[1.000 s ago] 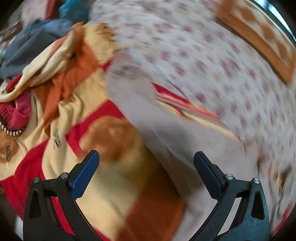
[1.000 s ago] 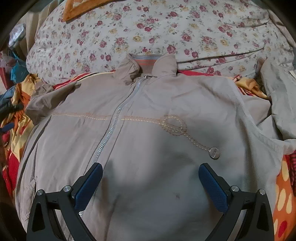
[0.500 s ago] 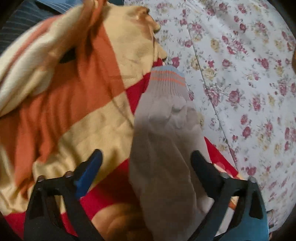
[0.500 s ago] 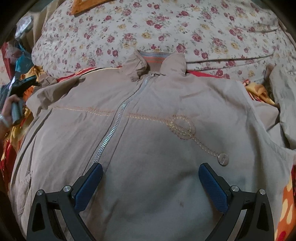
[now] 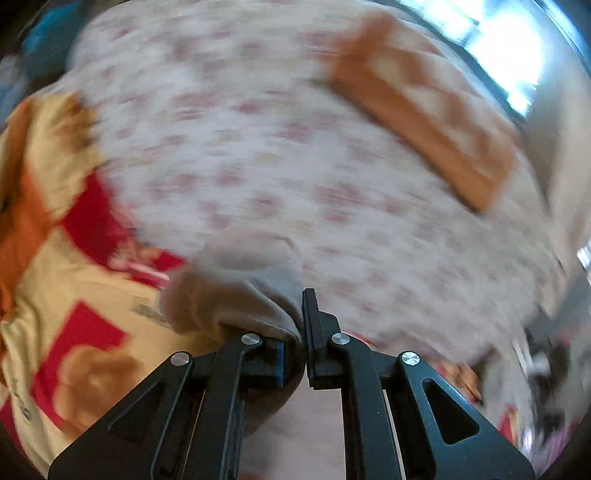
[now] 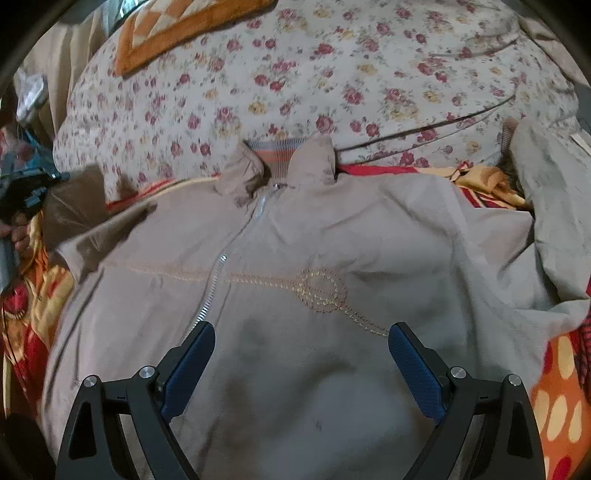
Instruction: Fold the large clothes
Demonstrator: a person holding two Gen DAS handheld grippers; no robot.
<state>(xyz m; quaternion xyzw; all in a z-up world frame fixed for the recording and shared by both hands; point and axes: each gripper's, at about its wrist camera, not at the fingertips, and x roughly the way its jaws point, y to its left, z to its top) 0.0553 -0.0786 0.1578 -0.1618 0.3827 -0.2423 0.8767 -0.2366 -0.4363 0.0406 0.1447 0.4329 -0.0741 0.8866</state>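
A beige zip-up jacket (image 6: 332,240) lies front up on the bed, its collar (image 6: 277,155) toward the far side. My left gripper (image 5: 301,332) is shut on the jacket's left sleeve (image 5: 229,291) near the cuff, and fabric bunches out to the left of the fingers. In the right wrist view that sleeve (image 6: 85,221) is raised at the left edge, beside a person's hand (image 6: 18,230). My right gripper (image 6: 302,326) hangs over the jacket's lower front. Its jaws are wide and closing slightly, and the pads press on nothing.
A floral bedsheet (image 6: 332,74) covers the bed beyond the jacket, with an orange patterned mat (image 6: 177,33) at the far left. A red, yellow and orange blanket (image 5: 55,258) lies under the jacket. The jacket's other sleeve (image 6: 554,192) lies rumpled at the right.
My left gripper has closed on the sleeve and lifted it, swinging the view toward the bed. My right gripper has barely moved, and its jaws have narrowed a little.
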